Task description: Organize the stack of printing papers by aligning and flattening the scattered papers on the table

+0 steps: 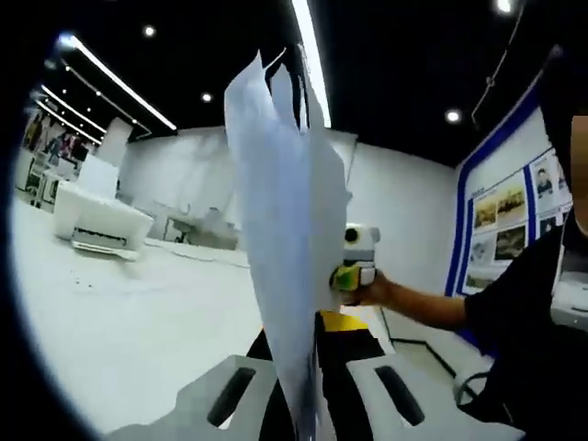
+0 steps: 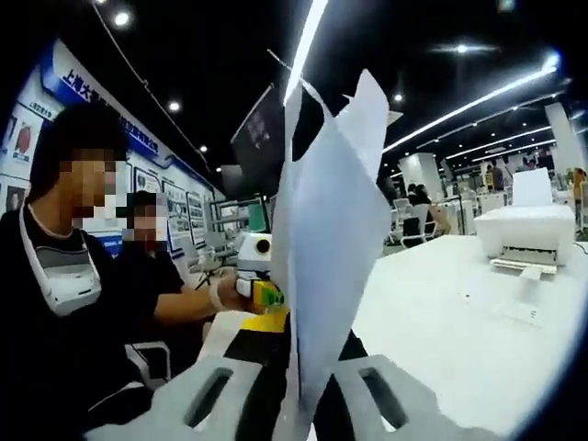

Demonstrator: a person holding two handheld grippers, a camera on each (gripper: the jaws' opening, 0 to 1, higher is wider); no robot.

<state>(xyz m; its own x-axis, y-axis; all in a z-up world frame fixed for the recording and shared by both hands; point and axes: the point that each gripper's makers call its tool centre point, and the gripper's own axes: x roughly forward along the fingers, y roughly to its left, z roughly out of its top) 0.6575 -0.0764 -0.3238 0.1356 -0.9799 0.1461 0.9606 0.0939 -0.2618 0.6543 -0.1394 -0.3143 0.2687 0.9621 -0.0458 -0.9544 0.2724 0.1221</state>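
A sheaf of white printing papers (image 1: 285,230) stands upright and edge-on, rising from between the jaws of my left gripper (image 1: 303,400), which is shut on its lower edge. The sheets fan apart unevenly at the top. Behind the papers, the right gripper (image 1: 356,262) with its yellow-green part is held in a hand against the far side of the sheaf. In the right gripper view the same papers (image 2: 326,239) rise from my right gripper (image 2: 296,400), also shut on them. The left gripper (image 2: 257,280) shows beyond the papers, in a gloved hand.
A white table (image 1: 138,312) (image 2: 459,322) spreads out below the papers. A white printer (image 1: 99,220) (image 2: 525,228) sits on its far part. A person in dark clothes (image 2: 64,303) is close by, with display boards on the wall (image 1: 501,216) behind.
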